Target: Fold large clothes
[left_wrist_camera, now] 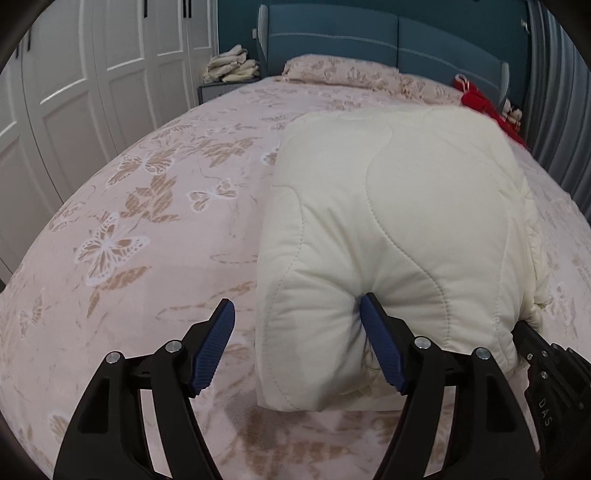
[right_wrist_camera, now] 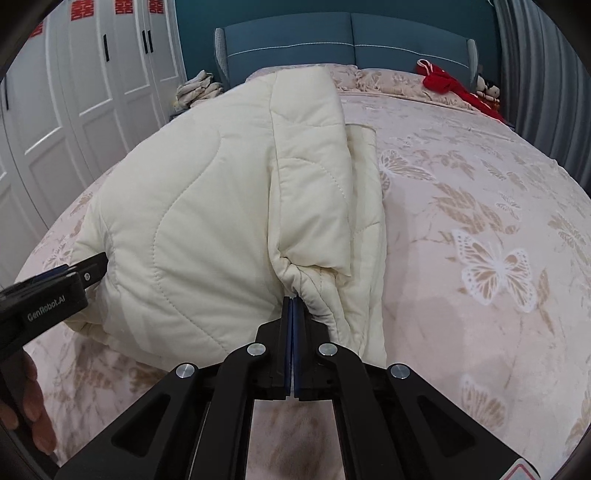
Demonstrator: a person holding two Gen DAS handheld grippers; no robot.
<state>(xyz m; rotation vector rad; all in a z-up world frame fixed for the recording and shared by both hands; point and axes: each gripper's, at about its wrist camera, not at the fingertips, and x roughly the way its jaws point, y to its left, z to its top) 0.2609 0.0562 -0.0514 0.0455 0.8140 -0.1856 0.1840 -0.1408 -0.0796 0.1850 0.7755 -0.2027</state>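
A cream quilted jacket (left_wrist_camera: 399,206) lies bunched on the pink butterfly bedspread (left_wrist_camera: 122,240). My left gripper (left_wrist_camera: 297,301) is open around the jacket's near left corner. Its right finger (left_wrist_camera: 380,343) presses a dent into the padding, while the left finger (left_wrist_camera: 218,343) stands clear of the fabric. In the right wrist view the jacket (right_wrist_camera: 192,221) rises in a mound with a folded flap (right_wrist_camera: 310,155) on top. My right gripper (right_wrist_camera: 293,299) is shut on the jacket's gathered near edge. The left gripper (right_wrist_camera: 74,277) shows at the mound's left side.
A pillow (left_wrist_camera: 340,72) and a red cloth (right_wrist_camera: 450,86) lie by the blue headboard (right_wrist_camera: 351,33). A pile of folded cloth (left_wrist_camera: 231,64) sits on a bedside stand. White wardrobe doors (left_wrist_camera: 74,92) line the left, a grey curtain (right_wrist_camera: 543,74) the right. A hand (right_wrist_camera: 37,406) shows low left.
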